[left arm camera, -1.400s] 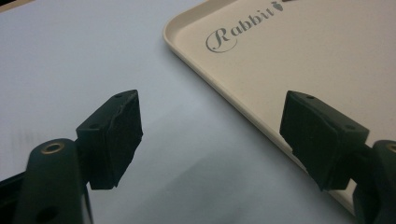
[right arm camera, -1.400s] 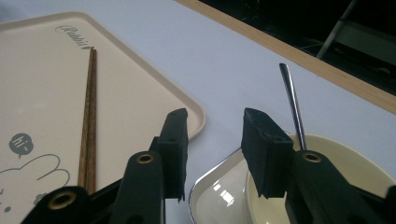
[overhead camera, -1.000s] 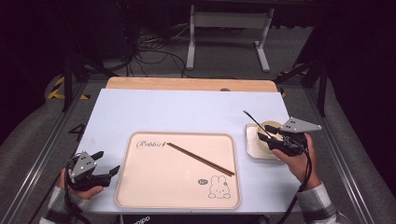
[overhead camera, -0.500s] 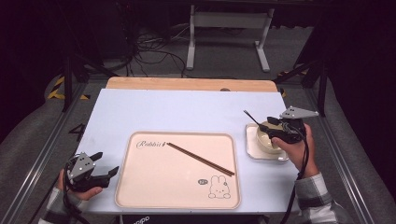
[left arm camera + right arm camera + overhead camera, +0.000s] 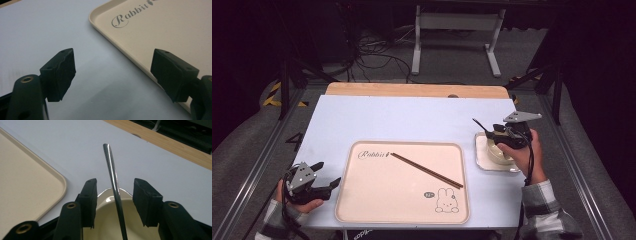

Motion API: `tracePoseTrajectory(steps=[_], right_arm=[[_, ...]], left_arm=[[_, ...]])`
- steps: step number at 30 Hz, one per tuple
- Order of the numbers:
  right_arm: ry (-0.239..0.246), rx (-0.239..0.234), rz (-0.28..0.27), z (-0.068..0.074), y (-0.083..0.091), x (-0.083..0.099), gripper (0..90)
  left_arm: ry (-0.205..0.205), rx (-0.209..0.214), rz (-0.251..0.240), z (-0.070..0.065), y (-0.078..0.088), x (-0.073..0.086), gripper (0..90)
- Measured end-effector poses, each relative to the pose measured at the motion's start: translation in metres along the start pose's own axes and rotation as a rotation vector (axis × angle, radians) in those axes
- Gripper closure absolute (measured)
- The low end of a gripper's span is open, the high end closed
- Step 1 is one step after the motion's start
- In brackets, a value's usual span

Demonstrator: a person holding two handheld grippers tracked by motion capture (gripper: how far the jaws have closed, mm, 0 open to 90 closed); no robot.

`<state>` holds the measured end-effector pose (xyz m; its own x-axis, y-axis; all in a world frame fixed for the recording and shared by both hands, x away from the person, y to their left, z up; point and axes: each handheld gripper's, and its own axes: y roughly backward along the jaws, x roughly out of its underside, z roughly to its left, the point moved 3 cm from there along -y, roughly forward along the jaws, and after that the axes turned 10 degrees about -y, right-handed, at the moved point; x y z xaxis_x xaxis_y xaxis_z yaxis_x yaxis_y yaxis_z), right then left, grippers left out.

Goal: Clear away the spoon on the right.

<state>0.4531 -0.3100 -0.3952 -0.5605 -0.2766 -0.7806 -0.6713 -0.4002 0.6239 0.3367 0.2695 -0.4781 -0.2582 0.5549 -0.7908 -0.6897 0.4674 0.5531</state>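
I have my right tongs (image 5: 488, 134) at the right of the high view, hanging over the small cream dish (image 5: 484, 159) that sits on the pale blue desk (image 5: 412, 120) just beside the tray's right edge. A dark spoon handle (image 5: 478, 124) sticks up out of the dish and slants toward the upper left of that frame. In the right gripper view the handle (image 5: 113, 180) runs up the middle of the frame, right between my two black jaws; the jaws stand apart with a gap on each side of it, so the pads are not pressing on it and nothing is gripped. They have just been closing a little around it. The rim of the dish (image 5: 112, 192) shows low in the centre, below the jaws.

My left tongs (image 5: 327, 186) rest at the lower left of the high view, near the tray's left edge, jaws wide open and holding nothing. In the left gripper view they (image 5: 112, 72) hover low over the bare desk, with the corner of the tray (image 5: 105, 30) at the upper right and the word "Rabbit" printed on it.

The cream tray (image 5: 362, 210) fills the lower middle of the high view, and a pair of brown chopsticks (image 5: 426, 170) lies slantwise across it, well apart from both tongs
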Motion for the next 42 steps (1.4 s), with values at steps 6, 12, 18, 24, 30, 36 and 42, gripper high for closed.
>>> tracePoseTrajectory(steps=[6,12,18,24,30,36,42], right_arm=[[0.004,-0.002,0.015,0.005,-0.007,-0.007,55.4],[0.005,0.010,0.047,0.007,-0.019,-0.009,57.7],[0.026,0.043,0.110,0.008,-0.033,-0.008,62.7],[0.035,0.073,0.135,0.007,-0.041,-0.007,74.4],[0.042,0.077,0.139,0.008,-0.040,-0.007,82.6],[0.041,0.061,0.088,0.012,-0.027,-0.010,83.2],[0.019,0.030,0.000,0.013,-0.004,-0.010,83.3]], left_arm=[[0.001,0.003,-0.005,0.000,0.001,0.000,20.9],[0.001,0.004,-0.005,-0.001,0.001,0.000,20.9],[-0.002,0.007,0.001,0.000,0.000,0.000,20.9],[-0.001,0.007,0.002,0.000,0.000,0.000,20.9],[-0.001,0.009,0.000,0.000,0.000,0.001,20.9],[0.000,0.009,0.000,0.000,0.000,0.001,20.9],[-0.001,0.005,0.002,0.000,0.000,0.000,20.9]])
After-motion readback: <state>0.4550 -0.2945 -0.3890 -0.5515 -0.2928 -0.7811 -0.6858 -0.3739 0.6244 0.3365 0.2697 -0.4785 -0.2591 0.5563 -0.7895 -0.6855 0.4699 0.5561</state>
